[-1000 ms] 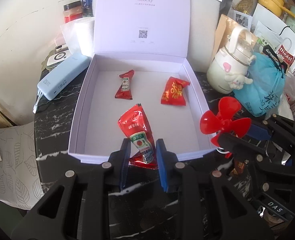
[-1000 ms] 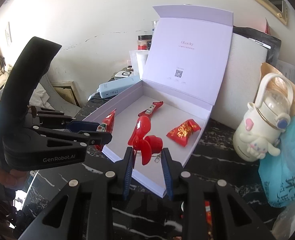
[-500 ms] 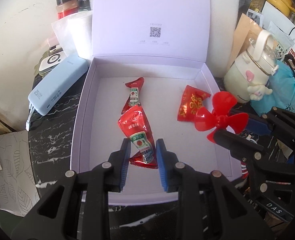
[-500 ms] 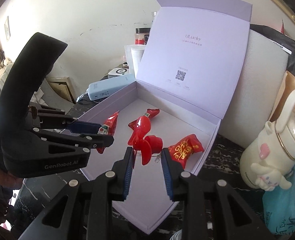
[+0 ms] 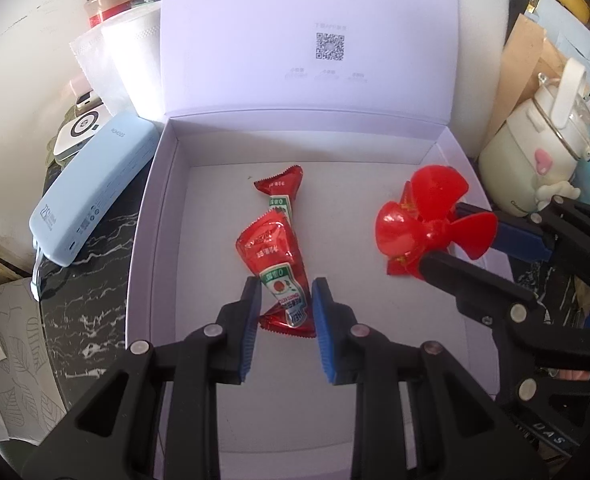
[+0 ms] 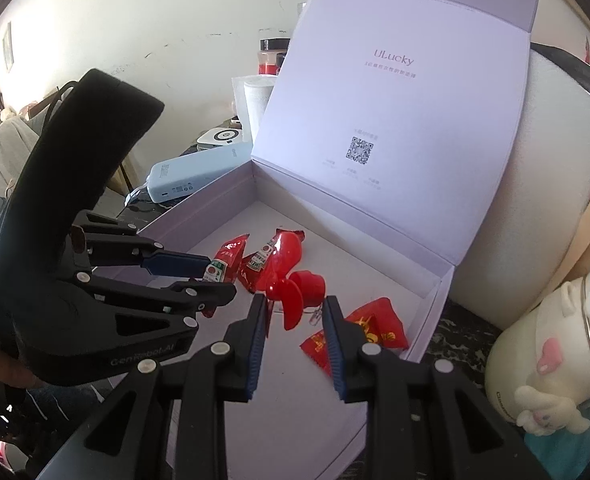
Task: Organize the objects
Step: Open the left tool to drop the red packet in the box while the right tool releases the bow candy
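An open lavender box (image 5: 151, 240) lies on the black marble table, its lid standing upright at the back. My left gripper (image 5: 286, 292) is shut on the lower end of a red ketchup packet (image 5: 271, 248), low over the box floor. A second ketchup packet (image 5: 281, 188) lies just beyond it. My right gripper (image 6: 295, 304) is shut on a red plastic fan (image 6: 295, 280) and hovers over the box's right half. The same fan (image 5: 431, 216) partly hides a red candy (image 5: 403, 268). That candy (image 6: 359, 328) rests by the right wall. The left gripper (image 6: 215, 276) is close beside the fan.
A light blue power bank (image 5: 95, 188) lies left of the box on the marble table (image 5: 91, 280). A paper roll (image 5: 131, 60) and jars (image 5: 107, 4) stand behind it. A cream bottle with a plush figure (image 5: 535, 152) stands right of the box.
Both grippers have moved forward from the box's front edge to over its inside, carrying the ketchup packet and the fan. The fan now hangs over the red candy.
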Demonstrator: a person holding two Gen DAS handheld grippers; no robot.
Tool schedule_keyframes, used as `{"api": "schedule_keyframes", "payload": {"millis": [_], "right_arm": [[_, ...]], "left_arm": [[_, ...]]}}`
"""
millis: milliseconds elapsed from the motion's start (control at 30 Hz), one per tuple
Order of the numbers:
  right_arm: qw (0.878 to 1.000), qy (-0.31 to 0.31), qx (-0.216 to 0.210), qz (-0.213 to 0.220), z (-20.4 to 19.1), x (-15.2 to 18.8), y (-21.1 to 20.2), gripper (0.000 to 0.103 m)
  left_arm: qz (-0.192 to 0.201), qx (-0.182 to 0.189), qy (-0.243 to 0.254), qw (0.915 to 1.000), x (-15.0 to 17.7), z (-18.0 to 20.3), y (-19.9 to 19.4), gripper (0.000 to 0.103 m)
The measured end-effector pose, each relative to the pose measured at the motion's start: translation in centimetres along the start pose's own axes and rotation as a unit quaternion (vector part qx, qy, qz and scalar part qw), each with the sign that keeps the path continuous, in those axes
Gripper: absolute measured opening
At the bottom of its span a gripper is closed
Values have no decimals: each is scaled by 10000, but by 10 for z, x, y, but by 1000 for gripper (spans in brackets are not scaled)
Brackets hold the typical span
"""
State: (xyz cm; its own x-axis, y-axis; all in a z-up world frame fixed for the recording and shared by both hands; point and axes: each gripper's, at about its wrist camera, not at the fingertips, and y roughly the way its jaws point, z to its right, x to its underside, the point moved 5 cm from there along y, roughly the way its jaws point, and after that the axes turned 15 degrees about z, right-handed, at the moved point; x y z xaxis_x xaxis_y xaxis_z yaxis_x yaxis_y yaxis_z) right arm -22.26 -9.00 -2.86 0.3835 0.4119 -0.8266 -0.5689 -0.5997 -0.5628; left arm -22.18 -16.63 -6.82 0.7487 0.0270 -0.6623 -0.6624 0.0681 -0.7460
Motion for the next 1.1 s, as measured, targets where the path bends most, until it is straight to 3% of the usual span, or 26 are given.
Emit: {"api": "schedule_keyframes", "payload": {"millis": [333,900,1100], "right_arm": [[9997,0,35,-245,10,3,27,27],[9981,83,136,-590,15,13,45,28],[9973,124,209,-688,18,17,44,28]], "left_arm": [[-257,30,-25,9997,-3,-7,31,25],[-276,-147,262,9992,-10,-7,41,25],[-313,-148,156,9993,-10,-8,41,25]]}}
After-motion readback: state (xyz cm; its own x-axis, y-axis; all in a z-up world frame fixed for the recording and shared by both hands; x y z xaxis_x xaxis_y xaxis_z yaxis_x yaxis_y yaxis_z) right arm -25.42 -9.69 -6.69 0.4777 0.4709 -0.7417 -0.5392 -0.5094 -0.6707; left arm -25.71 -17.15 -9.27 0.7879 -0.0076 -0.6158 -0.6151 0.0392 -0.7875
